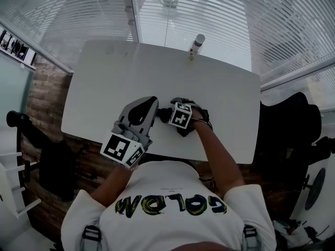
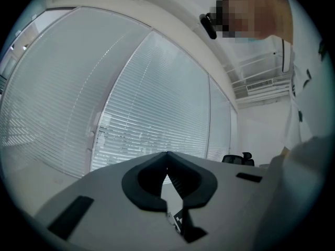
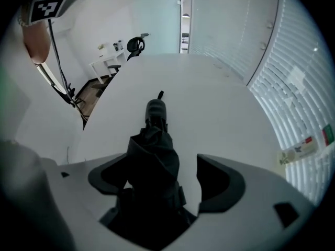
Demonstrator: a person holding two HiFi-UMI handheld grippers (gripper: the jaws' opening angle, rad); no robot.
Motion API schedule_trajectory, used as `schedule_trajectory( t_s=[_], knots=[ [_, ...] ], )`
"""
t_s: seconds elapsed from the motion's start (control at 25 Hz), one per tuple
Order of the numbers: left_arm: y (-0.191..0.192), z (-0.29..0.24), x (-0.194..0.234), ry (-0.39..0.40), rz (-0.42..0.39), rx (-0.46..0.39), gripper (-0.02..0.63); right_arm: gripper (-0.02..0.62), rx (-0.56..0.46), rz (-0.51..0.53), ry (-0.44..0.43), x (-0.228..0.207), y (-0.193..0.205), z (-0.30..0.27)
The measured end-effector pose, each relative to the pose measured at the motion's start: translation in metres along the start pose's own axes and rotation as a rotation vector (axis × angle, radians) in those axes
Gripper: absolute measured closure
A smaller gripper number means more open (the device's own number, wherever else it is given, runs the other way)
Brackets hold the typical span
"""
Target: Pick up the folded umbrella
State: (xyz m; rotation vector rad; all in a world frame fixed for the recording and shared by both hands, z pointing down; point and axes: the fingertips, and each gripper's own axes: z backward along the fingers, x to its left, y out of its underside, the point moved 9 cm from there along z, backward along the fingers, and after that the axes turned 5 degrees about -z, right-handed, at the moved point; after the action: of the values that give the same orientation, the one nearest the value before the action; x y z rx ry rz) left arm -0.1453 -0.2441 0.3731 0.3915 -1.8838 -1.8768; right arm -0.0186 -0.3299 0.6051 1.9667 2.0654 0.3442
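Head view looks steeply down on the table (image 1: pixel 115 88), shared close-up by the right gripper view; left faces blinds (image 2: pixel 157 98).

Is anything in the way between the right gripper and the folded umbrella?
No. The right gripper is open, and the folded umbrella lies on the table directly between its jaws. The right gripper view shows nothing else there.

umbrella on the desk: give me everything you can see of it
The folded umbrella is black, its fabric wrapped into a creased bundle, with a stubby rounded handle and a small loop at its far end. It lies flat on the white table. It sits between the open jaws of the right tool. A clear gap shows to one jaw, but whether it touches the other is unclear.
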Motion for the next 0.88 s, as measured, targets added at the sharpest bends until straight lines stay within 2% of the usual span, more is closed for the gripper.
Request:
schedule_trajectory(
  t_s=[0.16, 0.4, 0.52, 0.6, 0.72, 0.88],
  knots=[
    [0.002, 0.001, 0.000, -0.005, 0.004, -0.002, 0.595, 0.209, 0.037, 0.039, -0.076, 0.011, 0.002, -0.009],
    [0.003, 0.003, 0.000, -0.013, 0.008, -0.001, 0.595, 0.212, 0.061, 0.079, -0.031, 0.017, 0.004, -0.025],
    [0.002, 0.004, 0.000, -0.018, 0.009, -0.003, 0.595, 0.217, 0.080, 0.091, -0.041, 0.016, 0.003, -0.028],
    [0.002, 0.005, 0.001, -0.022, 0.008, -0.004, 0.595, 0.240, 0.086, 0.102, -0.054, 0.017, 0.002, -0.028],
    [0.003, 0.005, 0.001, -0.023, 0.008, -0.004, 0.595, 0.317, 0.092, 0.137, -0.069, 0.022, 0.001, -0.027],
    [0.002, 0.002, 0.003, -0.021, 0.005, -0.006, 0.595, 0.354, 0.066, 0.145, -0.037, 0.023, 0.002, -0.026]
  ],
)
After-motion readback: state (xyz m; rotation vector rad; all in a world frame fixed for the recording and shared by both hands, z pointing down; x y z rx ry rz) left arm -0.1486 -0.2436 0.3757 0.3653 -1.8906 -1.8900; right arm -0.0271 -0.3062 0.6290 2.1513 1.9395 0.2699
